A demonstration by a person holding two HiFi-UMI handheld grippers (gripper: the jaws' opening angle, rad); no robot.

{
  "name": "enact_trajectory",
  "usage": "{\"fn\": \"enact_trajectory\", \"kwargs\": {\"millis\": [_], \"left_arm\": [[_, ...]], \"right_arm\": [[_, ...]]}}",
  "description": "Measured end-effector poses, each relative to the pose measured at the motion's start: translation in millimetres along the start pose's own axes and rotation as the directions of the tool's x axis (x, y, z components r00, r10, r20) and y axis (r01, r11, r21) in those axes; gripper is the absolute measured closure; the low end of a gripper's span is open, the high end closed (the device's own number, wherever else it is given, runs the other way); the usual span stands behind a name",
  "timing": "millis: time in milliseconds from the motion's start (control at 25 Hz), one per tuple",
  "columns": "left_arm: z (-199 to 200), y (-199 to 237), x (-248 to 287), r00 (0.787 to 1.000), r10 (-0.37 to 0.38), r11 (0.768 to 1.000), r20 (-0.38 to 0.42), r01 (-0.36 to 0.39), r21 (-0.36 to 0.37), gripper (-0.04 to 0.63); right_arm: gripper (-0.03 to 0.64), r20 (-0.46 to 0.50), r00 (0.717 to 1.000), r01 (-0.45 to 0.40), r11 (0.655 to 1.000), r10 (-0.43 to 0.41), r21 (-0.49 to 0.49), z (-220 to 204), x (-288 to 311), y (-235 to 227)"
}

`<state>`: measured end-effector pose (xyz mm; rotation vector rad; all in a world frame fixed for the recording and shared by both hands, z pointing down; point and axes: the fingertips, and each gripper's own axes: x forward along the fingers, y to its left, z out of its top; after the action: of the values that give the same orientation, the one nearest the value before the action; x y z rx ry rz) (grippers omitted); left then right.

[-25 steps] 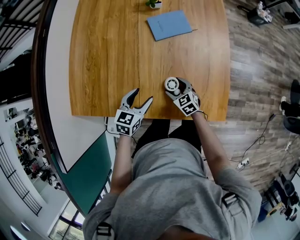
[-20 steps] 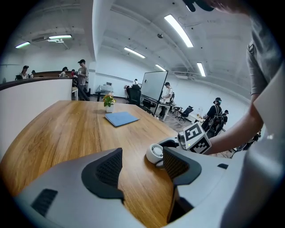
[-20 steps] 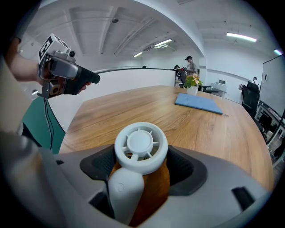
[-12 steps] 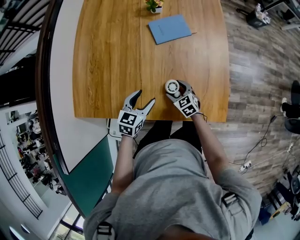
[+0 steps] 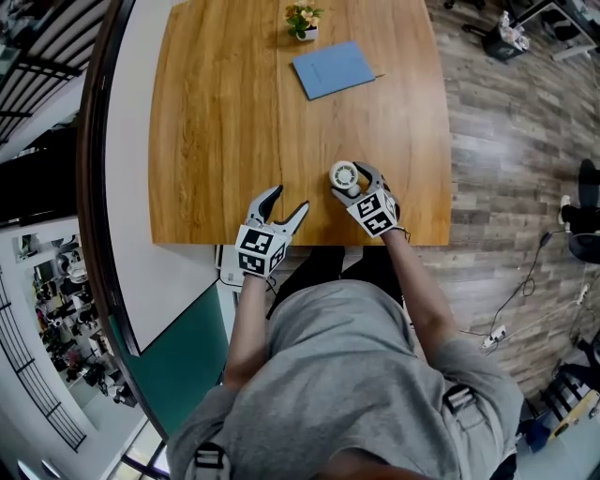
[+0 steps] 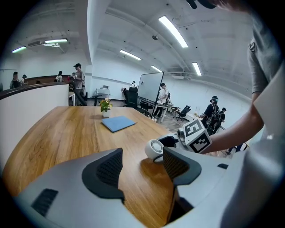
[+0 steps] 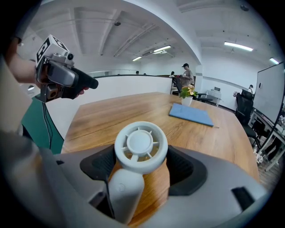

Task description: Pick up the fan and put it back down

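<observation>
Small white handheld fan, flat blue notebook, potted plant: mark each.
Small white handheld fan [image 7: 140, 143]: right gripper view, hub of round head.
Flat blue notebook [image 5: 333, 69]: head view, cover's middle.
Potted plant [image 5: 302, 16]: head view, its leaves.

Open-plan office: whiteboard [image 6: 150, 91], desk chairs [image 6: 183, 111], ceiling strip lights [image 6: 173, 31], long wood table [image 5: 225, 112], people [image 6: 78, 84] standing at back.

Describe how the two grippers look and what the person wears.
The left gripper and right gripper look alike: light grey shells, each with two curved jaws lined with black ribbed pads. Each carries a white cube printed with black square markers. The person wears a grey short-sleeved shirt.
</observation>
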<state>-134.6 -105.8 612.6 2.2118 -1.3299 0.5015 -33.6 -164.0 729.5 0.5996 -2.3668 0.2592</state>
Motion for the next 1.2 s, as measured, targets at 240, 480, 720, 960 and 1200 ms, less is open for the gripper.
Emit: {"fn": "enact_trajectory", "kwargs": {"millis": [240, 480, 720, 960, 1200], "left_arm": [[8.3, -4.2, -4.8, 1.0, -0.005, 1.0, 0.013, 0.004, 0.017, 0.299], [20.0, -6.5, -10.3, 0.999, -0.001, 1.0, 0.035, 0.0, 0.029, 0.299], [30.7, -7.9, -13.6, 0.998, -0.003, 0.999, 0.056, 0.001, 0.043, 0.299], [45.2, -8.1, -16.0, 0.996, -0.004, 0.999, 0.084, 0.0, 0.054, 0.299], [57.7, -12.1, -14.6, 0.994, -0.02, 0.998, 0.108, 0.013, 0.068, 0.299]], "right_arm": [[0.256, 0.01, 1.0, 0.017, 1.0, -0.017, -0.003, 9.1, -10.0, -0.5], [0.256, 0.029, 0.999, 0.038, 0.999, -0.037, -0.011, 21.5, -21.6, -4.4], [0.256, 0.056, 0.996, 0.071, 0.997, -0.071, -0.007, 35.0, -34.3, -12.4], [0.256, 0.083, 0.991, 0.103, 0.995, -0.102, -0.005, 49.9, -46.9, -22.7], [0.256, 0.114, 0.984, 0.138, 0.99, -0.135, -0.013, 67.7, -62.4, -32.3]]}}
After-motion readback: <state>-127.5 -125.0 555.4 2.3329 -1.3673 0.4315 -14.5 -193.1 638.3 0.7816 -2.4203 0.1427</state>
